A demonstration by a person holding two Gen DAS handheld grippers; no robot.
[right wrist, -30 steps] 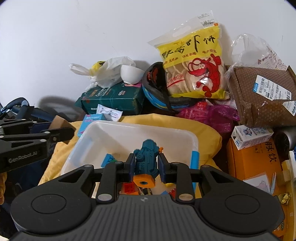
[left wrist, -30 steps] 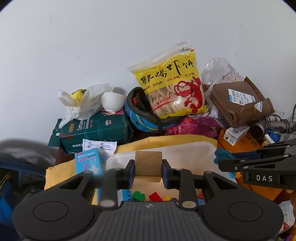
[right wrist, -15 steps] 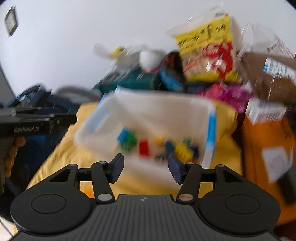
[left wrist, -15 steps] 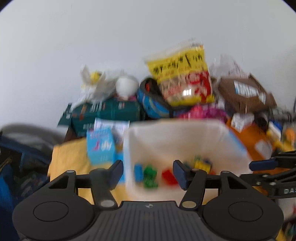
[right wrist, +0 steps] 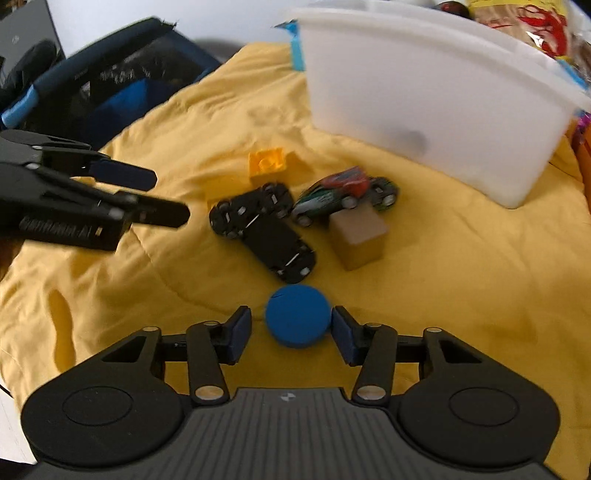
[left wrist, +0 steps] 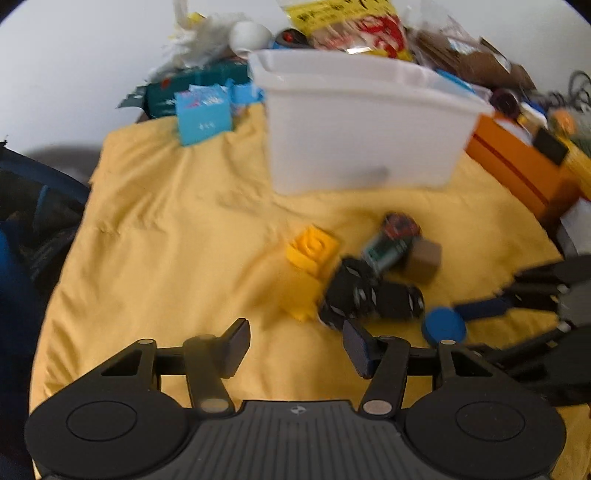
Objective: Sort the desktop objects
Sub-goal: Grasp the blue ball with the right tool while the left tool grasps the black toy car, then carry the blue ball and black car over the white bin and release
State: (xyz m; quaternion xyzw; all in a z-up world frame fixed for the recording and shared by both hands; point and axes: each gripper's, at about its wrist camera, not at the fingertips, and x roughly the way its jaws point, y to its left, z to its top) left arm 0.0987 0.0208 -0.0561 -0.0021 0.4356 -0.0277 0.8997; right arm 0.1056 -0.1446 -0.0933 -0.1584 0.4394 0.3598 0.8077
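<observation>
On the yellow cloth (left wrist: 166,229) lies a small pile: a yellow brick (left wrist: 308,258) (right wrist: 267,164), two black toy cars upside down (right wrist: 266,225) (left wrist: 369,295), a red-green toy car (right wrist: 343,194) (left wrist: 391,240) leaning on a wooden block (right wrist: 358,238) (left wrist: 424,260), and a blue disc (right wrist: 298,319) (left wrist: 443,325). My right gripper (right wrist: 291,338) is open, its fingers on either side of the blue disc. My left gripper (left wrist: 295,345) is open and empty, just short of the yellow brick and black cars. The white bin (left wrist: 362,125) (right wrist: 424,85) stands behind the pile.
Clutter lines the wall behind the bin: a yellow snack bag (left wrist: 351,22), a green box (left wrist: 192,88), a blue carton (left wrist: 203,118), brown parcels (left wrist: 469,55). An orange box (left wrist: 517,166) sits at right. A dark blue bag (right wrist: 110,88) lies left of the cloth.
One second ago the left gripper held a wooden block and the right a teal toy above the bin. Both let go, opened and dropped down to the pile on the cloth.
</observation>
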